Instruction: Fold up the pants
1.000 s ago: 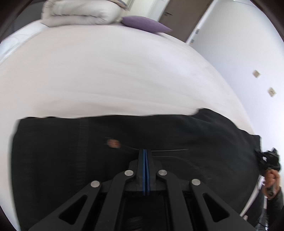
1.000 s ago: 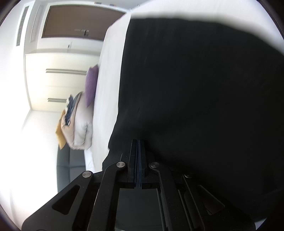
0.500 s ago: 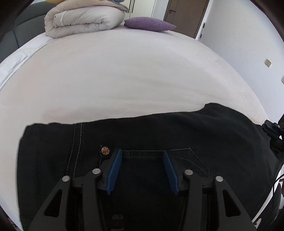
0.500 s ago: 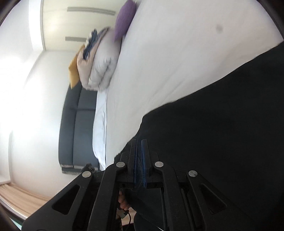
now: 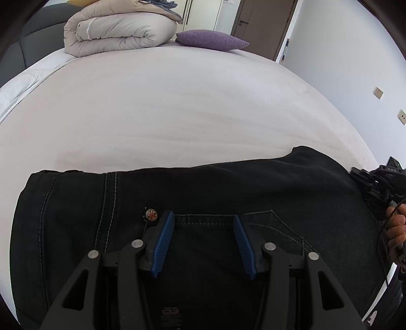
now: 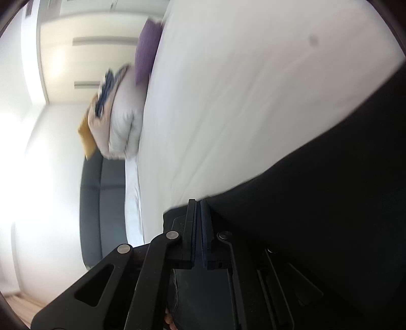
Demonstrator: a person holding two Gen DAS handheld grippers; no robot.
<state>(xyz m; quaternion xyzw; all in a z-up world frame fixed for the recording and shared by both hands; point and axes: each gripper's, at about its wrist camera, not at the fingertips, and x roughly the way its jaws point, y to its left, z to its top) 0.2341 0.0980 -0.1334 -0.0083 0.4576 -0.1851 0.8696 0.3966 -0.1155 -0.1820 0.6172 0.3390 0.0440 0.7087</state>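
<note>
Black pants (image 5: 203, 193) lie flat across the near side of a white bed (image 5: 165, 109), with a metal button (image 5: 151, 214) and pocket stitching showing. My left gripper (image 5: 203, 218) is open just over the waistband pocket area, holding nothing. My right gripper (image 6: 198, 205) is shut at the edge of the pants (image 6: 317, 208); the view is tilted and blurred, and I cannot tell if fabric is pinched between the pads. The right gripper (image 5: 375, 182) also shows in the left wrist view at the pants' right end, with a hand behind it.
A folded beige duvet (image 5: 119, 33) and a purple pillow (image 5: 210, 40) sit at the bed's far end. A dark sofa (image 6: 101, 200) stands beside the bed. A white wall with sockets (image 5: 378, 92) is on the right, a brown door (image 5: 264, 22) beyond.
My left gripper opened from shut and now sits spread over the pocket. My right gripper stayed shut and swung along the pants' edge, tilting toward the bed and room.
</note>
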